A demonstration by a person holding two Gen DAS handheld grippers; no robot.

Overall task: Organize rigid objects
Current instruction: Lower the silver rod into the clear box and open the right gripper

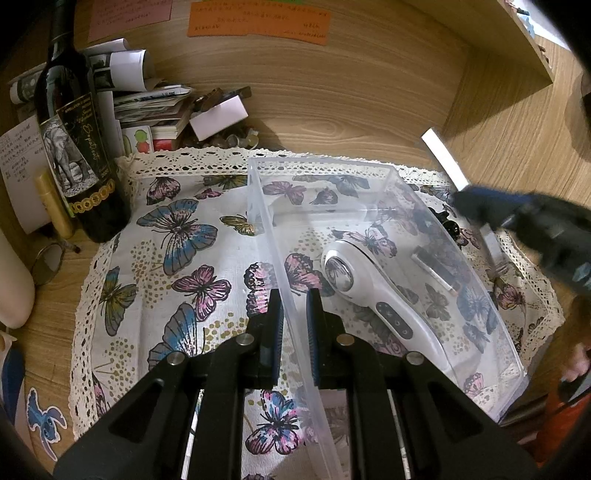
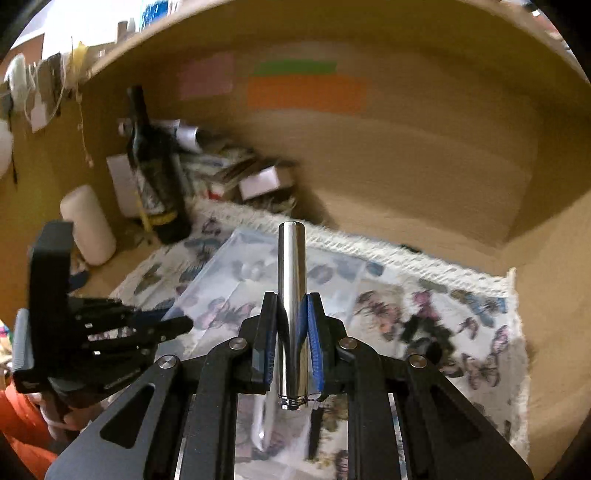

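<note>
1. two grippers in play. left gripper (image 1: 295, 317) straddles the near-left wall of the clear plastic bin (image 1: 515, 360), pads to either side of it; looks pinched on, steadying it, though a small gap on the inner side shows.
2. right gripper (image 2: 292, 332) is pressed onto a shiny metal cylinder (image 2: 291, 266), held upright, above the bin. right view is motion-blurred.
3. in the bin: a white handheld device (image 1: 369, 295) with a round metal head, and beside it what looks like a dark rectangular item (image 1: 436, 269), hard to make out through the wall.
4. progress, my read: two items binned, cylinder in transit. left to do: a small dark object (image 1: 450, 225) on the butterfly cloth (image 1: 177, 258), just beyond the bin's right side.
5. far: wine bottle (image 1: 79, 147) on the tabletop (image 1: 332, 110), elephant on the label, script unreadable. orange note (image 1: 258, 22) on the back wall, handwriting too small to read.
</note>
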